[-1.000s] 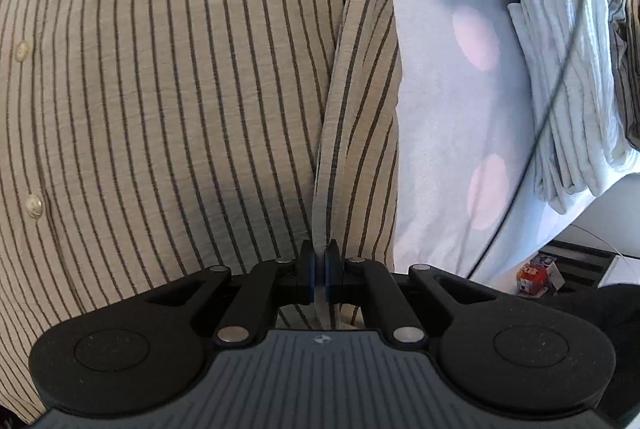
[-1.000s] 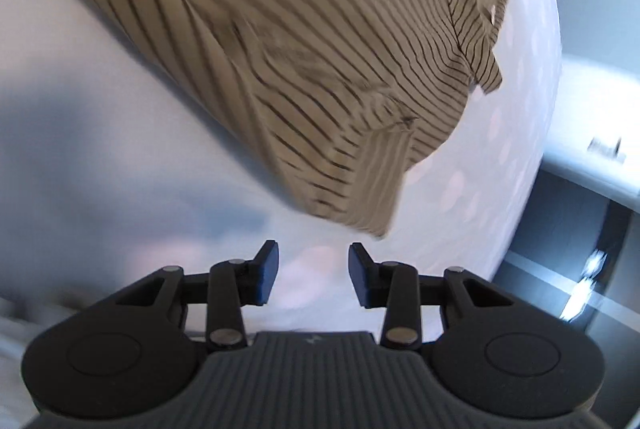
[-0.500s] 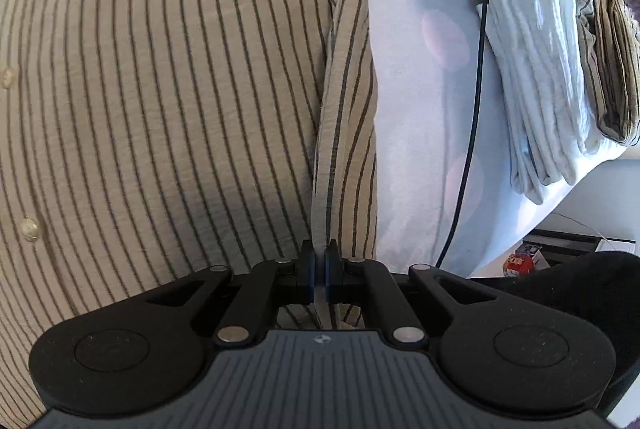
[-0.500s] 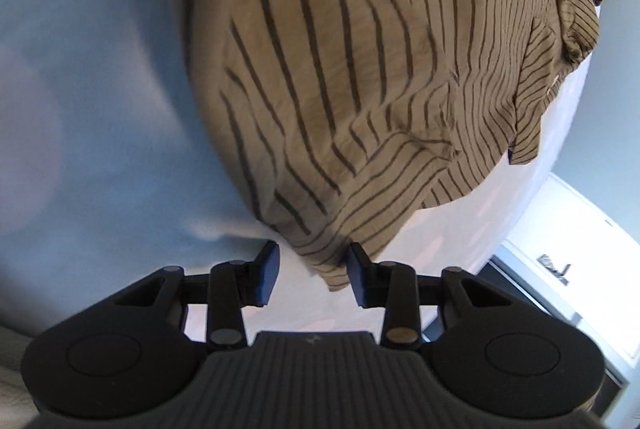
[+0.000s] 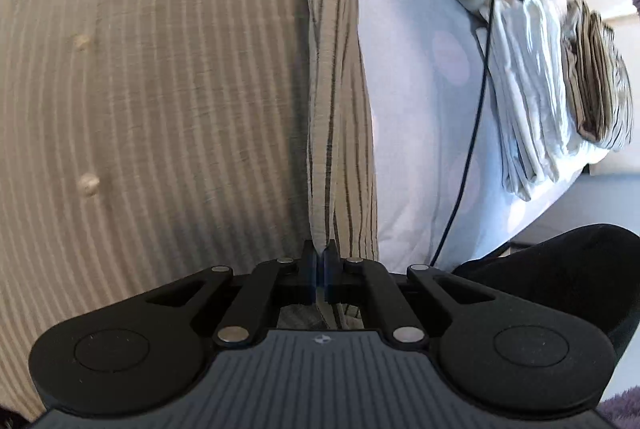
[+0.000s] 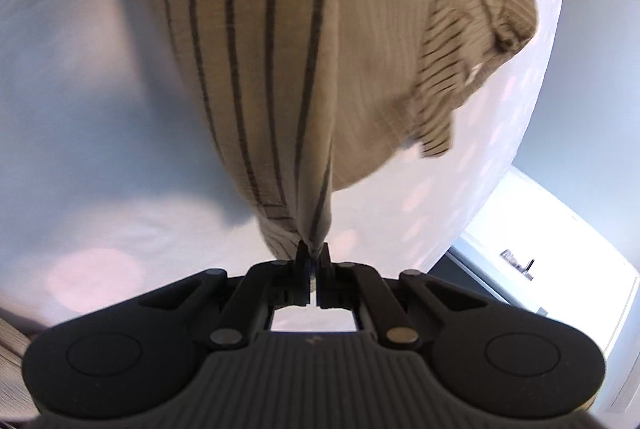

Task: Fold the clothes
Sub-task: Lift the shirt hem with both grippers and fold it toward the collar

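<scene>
Plainly, the bed takes up most of both views, its pale blue sheet dotted with soft pink spots, and the striped shirt lies spread across it, tan with thin dark lines and a row of small buttons down the front. In the right wrist view the same shirt hangs up off the sheet in a loose drape, one sleeve trailing toward the far edge of the bed.

It looks like thin, crinkled cotton: light, limp and quick to sag, so it probably will not hold any shape by itself and needs two holds kept apart to stay flat. Hems and side edges seem the best places to pinch, where the cloth is doubled and less likely to slip; a grip in the open middle would likely just bunch it.

Beyond the shirt, at the bed's far side, sits a stack of folded clothes, white and striped, with a thin black cable hanging across in front of it.

The left tongs are closed tight on a folded edge of the shirt. The right tongs are likewise clamped on a gathered corner near the hem, the cloth fanning out from the pinch.
</scene>
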### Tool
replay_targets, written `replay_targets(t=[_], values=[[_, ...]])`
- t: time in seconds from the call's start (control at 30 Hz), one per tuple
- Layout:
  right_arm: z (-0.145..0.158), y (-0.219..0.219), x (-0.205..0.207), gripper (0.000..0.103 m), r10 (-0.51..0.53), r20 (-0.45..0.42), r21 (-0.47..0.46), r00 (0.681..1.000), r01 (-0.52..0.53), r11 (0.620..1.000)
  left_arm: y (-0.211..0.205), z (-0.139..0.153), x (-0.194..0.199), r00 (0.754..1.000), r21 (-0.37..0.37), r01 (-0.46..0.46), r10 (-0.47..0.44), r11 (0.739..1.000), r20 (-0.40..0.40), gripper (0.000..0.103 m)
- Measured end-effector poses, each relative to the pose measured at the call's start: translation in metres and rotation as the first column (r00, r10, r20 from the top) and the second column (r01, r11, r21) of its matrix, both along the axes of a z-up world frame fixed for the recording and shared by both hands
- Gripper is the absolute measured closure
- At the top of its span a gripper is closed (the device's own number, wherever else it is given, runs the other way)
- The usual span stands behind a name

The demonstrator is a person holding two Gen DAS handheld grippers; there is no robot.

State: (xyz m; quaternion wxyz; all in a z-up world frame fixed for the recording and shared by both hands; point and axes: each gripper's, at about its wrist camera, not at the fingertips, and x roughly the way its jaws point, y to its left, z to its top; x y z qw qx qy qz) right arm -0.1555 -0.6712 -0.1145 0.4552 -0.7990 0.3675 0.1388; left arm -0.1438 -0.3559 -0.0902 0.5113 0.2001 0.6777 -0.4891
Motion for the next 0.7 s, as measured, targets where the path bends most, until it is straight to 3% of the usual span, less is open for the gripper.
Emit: replay_targets(t=[0.33, 0.7], values=[[0.014, 0.068, 0.101, 0.101, 0.11, -0.023, -0.006, 0.994, -0.11, 0.994, 0.058, -0.002, 0.046, 0.995, 0.016, -0.101, 0.101, 0.995, -0.01, 0.102], [-0.035, 0.117, 0.172, 0.101, 0.073, -0.187, -0.025, 0.98, -0.079, 0.997, 0.091, -0.049, 0.08, 0.969, 0.086, -0.223, 0.23, 0.971, -0.088, 0.102]])
